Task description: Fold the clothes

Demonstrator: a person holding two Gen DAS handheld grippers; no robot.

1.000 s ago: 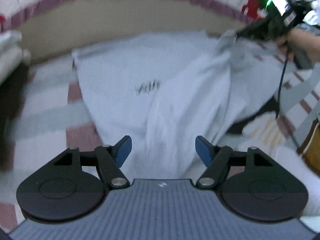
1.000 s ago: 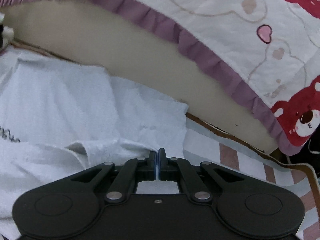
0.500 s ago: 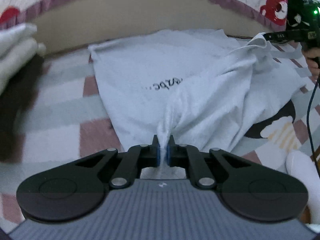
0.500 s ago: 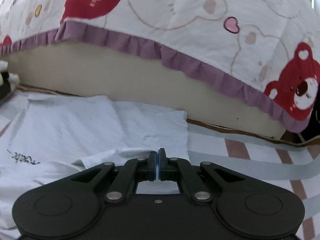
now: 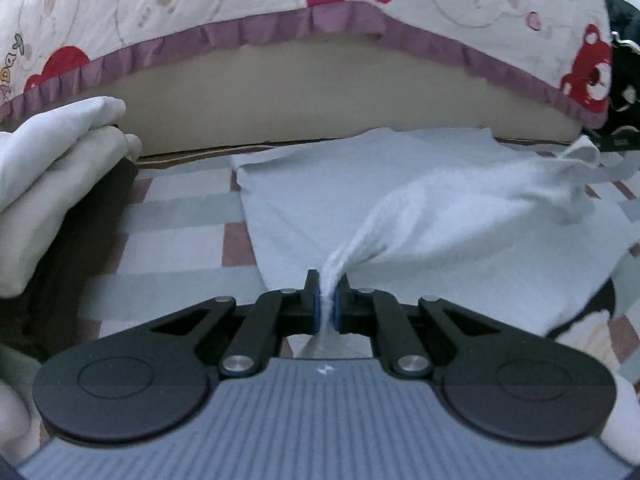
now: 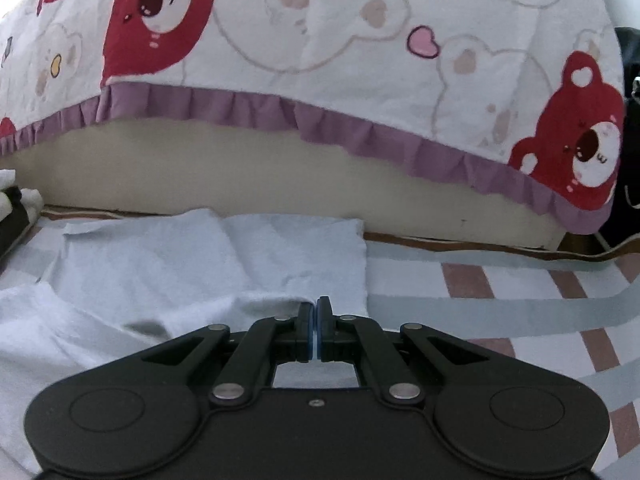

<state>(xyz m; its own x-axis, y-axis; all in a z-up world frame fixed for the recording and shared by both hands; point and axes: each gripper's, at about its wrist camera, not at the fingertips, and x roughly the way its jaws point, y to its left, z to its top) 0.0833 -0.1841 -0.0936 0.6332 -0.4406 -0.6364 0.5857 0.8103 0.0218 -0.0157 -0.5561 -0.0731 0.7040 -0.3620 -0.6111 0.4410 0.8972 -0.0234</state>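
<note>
Holding now: your left hand-held gripper (image 5: 328,306) is clenched on a bunched edge of the pale blue cotton T-shirt (image 5: 400,216), which lies spread on the pink-and-grey checked floor mat (image 5: 180,216) beside the bed.
Right side: your right hand-held gripper (image 6: 314,330) is closed tight with shirt cloth at its tips; you cannot tell how much cloth it holds.
Slip risk: the thin pinch could pull free if you tug apart.
Fold risk: uneven lifting would twist the fold.
Containers: none in view.

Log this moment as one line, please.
step: fold | left tool: shut on shirt | right tool: shut on shirt edge | shirt: partly lifted off mat
</note>
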